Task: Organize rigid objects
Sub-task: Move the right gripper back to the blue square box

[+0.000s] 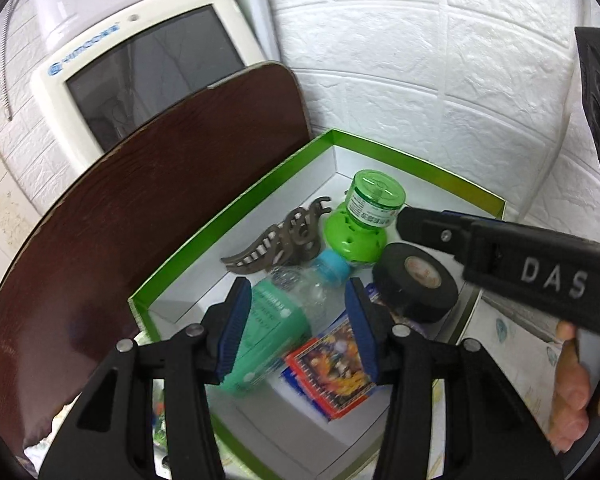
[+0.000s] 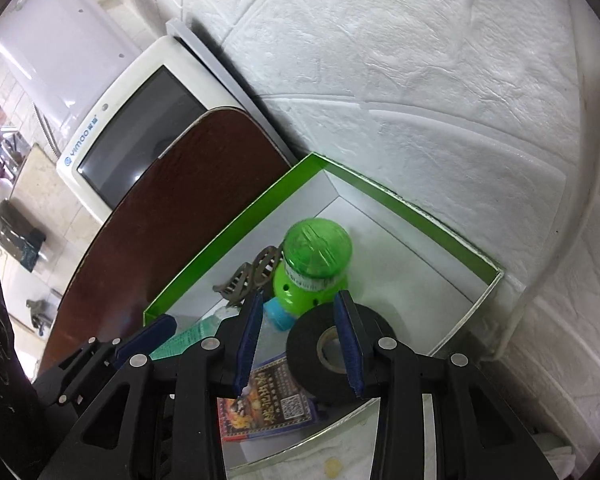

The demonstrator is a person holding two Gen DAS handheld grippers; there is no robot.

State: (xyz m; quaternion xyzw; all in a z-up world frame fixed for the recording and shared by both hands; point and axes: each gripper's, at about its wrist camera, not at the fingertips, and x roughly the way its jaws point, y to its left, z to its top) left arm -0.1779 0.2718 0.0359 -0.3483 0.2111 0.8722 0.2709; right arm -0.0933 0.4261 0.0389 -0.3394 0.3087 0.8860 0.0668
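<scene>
left wrist view
box: a green-rimmed, white-lined cardboard box [image 1: 236, 216] stands against the white brick-pattern wall [image 1: 420, 60], a dark brown board [image 1: 140, 200] leaning along its left side.
left gripper: the left gripper [image 1: 300, 320] hangs over the near part of the box, blue pads spread; a teal-labelled plastic bottle [image 1: 268, 320] with a light blue cap lies between and below them, and i cannot tell whether a pad touches it.
contents: a grey hair claw [image 1: 276, 244] lies far left, a green mosquito-repellent bottle [image 1: 360, 216] far centre, a black tape roll [image 1: 416, 284] right, a colourful card pack [image 1: 332, 372] near.
right gripper, side on: it comes in from the right, a hand [image 1: 580, 384] under it.
background: a white monitor [image 1: 140, 72] behind the board.

right wrist view
right gripper: the right gripper [image 2: 300, 344] is partly spread above the tape roll [image 2: 312, 344]; its right pad crosses the roll's core, and whether it pinches the roll i cannot tell.
left gripper here: the left gripper [image 2: 148, 336] shows at near left, over the teal bottle [image 2: 188, 336].
other things: card pack [image 2: 268, 400] near, repellent bottle [image 2: 312, 264] far.
</scene>
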